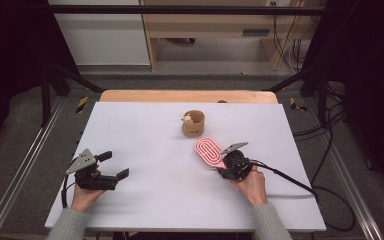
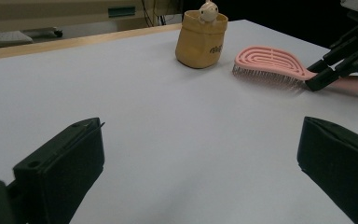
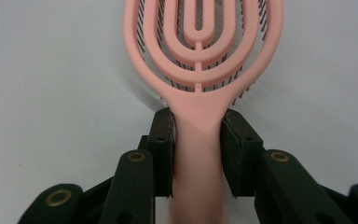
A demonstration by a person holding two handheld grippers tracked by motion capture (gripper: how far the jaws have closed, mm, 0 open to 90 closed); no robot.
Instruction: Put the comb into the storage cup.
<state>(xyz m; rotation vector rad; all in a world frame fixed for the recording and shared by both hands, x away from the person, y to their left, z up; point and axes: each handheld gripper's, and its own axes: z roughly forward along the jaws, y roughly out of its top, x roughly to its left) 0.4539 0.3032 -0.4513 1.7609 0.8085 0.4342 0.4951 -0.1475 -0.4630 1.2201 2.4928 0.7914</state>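
White tabletop (image 1: 145, 150), grey floor (image 1: 25, 150), wooden cabinet (image 1: 205, 25) behind, dark curtains (image 1: 10, 40)

My table (image 1: 145, 200) has a pale white top. On it lie my pink hairbrush (image 1: 208, 151), bristles down, and behind it a tan pouch (image 1: 193, 123) standing upright.

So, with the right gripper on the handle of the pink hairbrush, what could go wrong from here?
1. The right gripper holds the pink hairbrush only at its narrow handle neck, so the long head may droop or twist when lifted.
2. The bristles face down on the white table; dragging instead of lifting may snag or bend them.
3. The tan pouch with a small figure inside stands just beyond the brush head; a forward swing could tip it over.
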